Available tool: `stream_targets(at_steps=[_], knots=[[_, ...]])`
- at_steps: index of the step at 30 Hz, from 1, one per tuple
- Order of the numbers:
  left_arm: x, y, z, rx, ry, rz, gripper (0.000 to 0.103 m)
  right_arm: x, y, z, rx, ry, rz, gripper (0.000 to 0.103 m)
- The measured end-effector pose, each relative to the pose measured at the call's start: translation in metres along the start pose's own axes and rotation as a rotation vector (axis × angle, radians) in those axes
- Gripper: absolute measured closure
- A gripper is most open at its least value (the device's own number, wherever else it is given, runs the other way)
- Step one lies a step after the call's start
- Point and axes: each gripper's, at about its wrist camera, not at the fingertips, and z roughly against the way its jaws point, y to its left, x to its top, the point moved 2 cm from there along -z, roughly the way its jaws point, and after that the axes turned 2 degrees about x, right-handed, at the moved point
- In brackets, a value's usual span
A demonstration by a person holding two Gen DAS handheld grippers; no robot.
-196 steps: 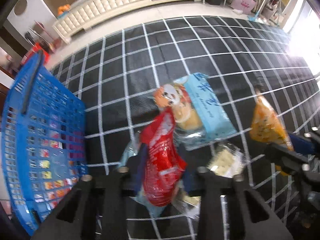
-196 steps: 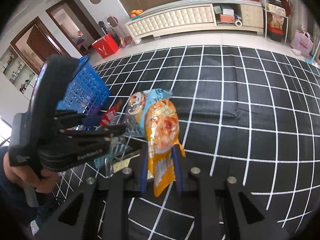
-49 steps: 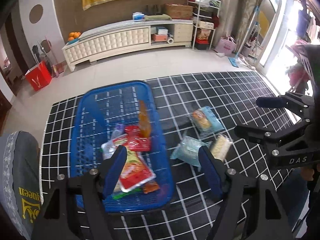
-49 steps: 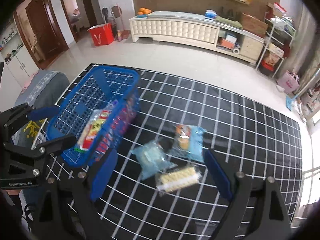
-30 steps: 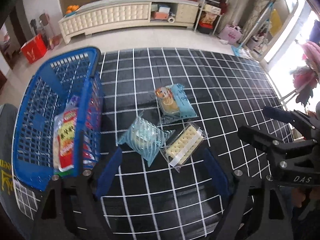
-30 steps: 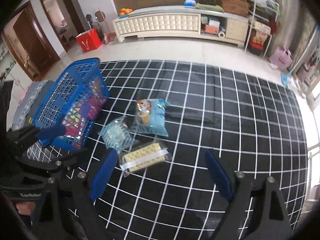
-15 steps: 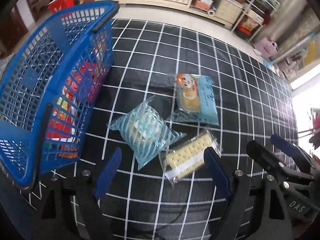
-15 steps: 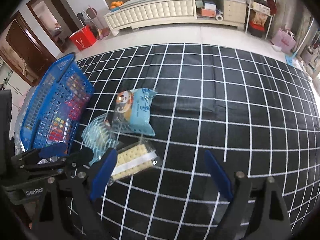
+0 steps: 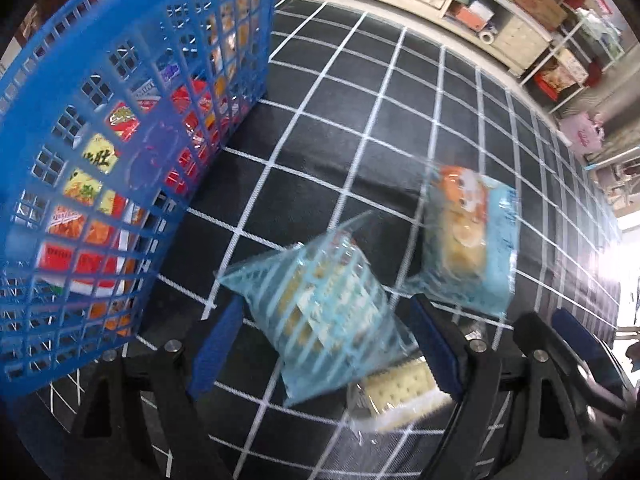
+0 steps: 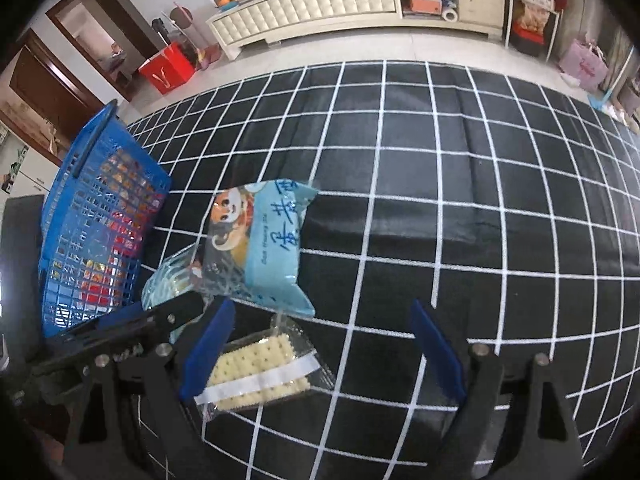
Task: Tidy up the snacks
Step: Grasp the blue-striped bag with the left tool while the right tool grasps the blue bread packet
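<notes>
My left gripper (image 9: 324, 348) is open and points down over a light-blue striped packet (image 9: 320, 308), which lies between its blue pads without touching them. A clear packet of crackers (image 9: 400, 396) lies just below it, and a blue packet with a cartoon animal (image 9: 468, 240) lies to the upper right. The right gripper (image 10: 322, 348) is open too, with the cracker packet (image 10: 260, 368) beside its left finger. The cartoon packet (image 10: 264, 240) and striped packet (image 10: 172, 280) lie beyond. A blue basket (image 9: 120, 120) holding several snack packs stands on the left.
Everything rests on a black mat with a white grid (image 10: 440, 200). In the right wrist view the left gripper (image 10: 160, 308) reaches in from the left, close to the basket (image 10: 92, 232). A white cabinet (image 10: 312, 4) and shelves stand far behind.
Both grippers have sunk toward the mat and come close to the packets. The left one has rolled, and the basket wall now fills its left side. Both jaws stay wide.
</notes>
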Motion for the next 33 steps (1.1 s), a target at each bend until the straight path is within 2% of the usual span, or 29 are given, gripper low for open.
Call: stream_targets(at_steps=[3, 7, 11, 16, 20, 27, 31, 33], knots=[[0.002, 0.003, -0.004, 0.011, -0.001, 0.005, 0.027, -0.001, -0.004, 0.001, -0.004, 0.005, -0.004, 0.011], [-0.003, 0.003, 0.000, -0.015, -0.009, -0.024, 0.036, 0.000, -0.009, 0.003, 0.015, 0.009, -0.021, 0.011], [-0.009, 0.003, 0.004, -0.018, -0.030, -0.042, 0.039, 0.004, -0.013, 0.007, 0.023, 0.015, -0.039, 0.011], [-0.022, 0.009, 0.015, 0.034, -0.109, -0.079, 0.041, 0.014, -0.005, 0.013, 0.015, 0.018, -0.018, 0.011], [-0.029, 0.013, 0.016, 0.017, -0.131, -0.080, 0.041, 0.025, 0.009, 0.007, 0.002, 0.037, 0.007, 0.011], [-0.031, 0.032, 0.023, -0.014, -0.145, -0.070, 0.041, 0.041, 0.040, -0.018, -0.022, 0.094, 0.054, 0.012], [-0.027, 0.043, 0.020, -0.048, -0.117, -0.053, 0.042, 0.046, 0.049, -0.030, 0.015, 0.121, 0.023, 0.012], [-0.025, 0.043, 0.019, -0.053, -0.116, -0.060, 0.042, 0.049, 0.052, -0.038, -0.028, 0.131, 0.029, 0.012]])
